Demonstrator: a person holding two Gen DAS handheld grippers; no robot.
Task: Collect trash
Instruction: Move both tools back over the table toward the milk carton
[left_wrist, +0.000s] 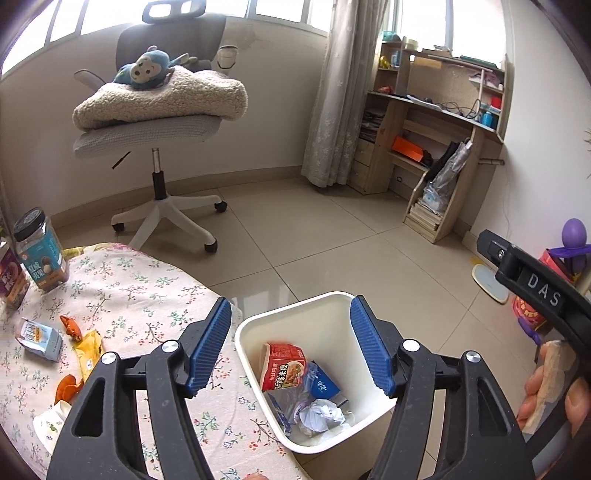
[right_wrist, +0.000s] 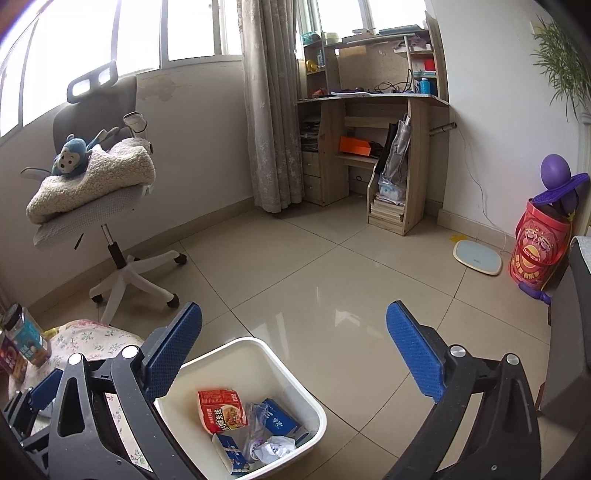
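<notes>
Trash is seen in two places: inside the white waste bin (left_wrist: 255, 325) on the tiled floor (left_wrist: 332, 236), and scattered on the floral tablecloth (left_wrist: 147, 288) beside it. In the bin lie a red rice-noodle packet (left_wrist: 282, 365), a blue carton (left_wrist: 323, 386), a crumpled white paper (left_wrist: 321, 415) and clear plastic wrapping. On the cloth are found a small grey-blue carton (left_wrist: 38, 338), a yellow wrapper (left_wrist: 88, 350) and orange peel pieces (left_wrist: 72, 325), near two lidded snack jars (left_wrist: 38, 249).

The left gripper (left_wrist: 291, 343) is held above the bin's near-left rim with its blue pads standing apart and nothing between them. The right gripper (right_wrist: 295, 358) is spread wide over the bin's far side and the floor, also empty; its black body is seen at the right edge of the left view, held by a hand (left_wrist: 546, 391).

An office chair (left_wrist: 159, 122) carrying a folded fleece blanket (left_wrist: 162, 99) and a blue plush monkey (left_wrist: 147, 66) stands beyond the table.
</notes>
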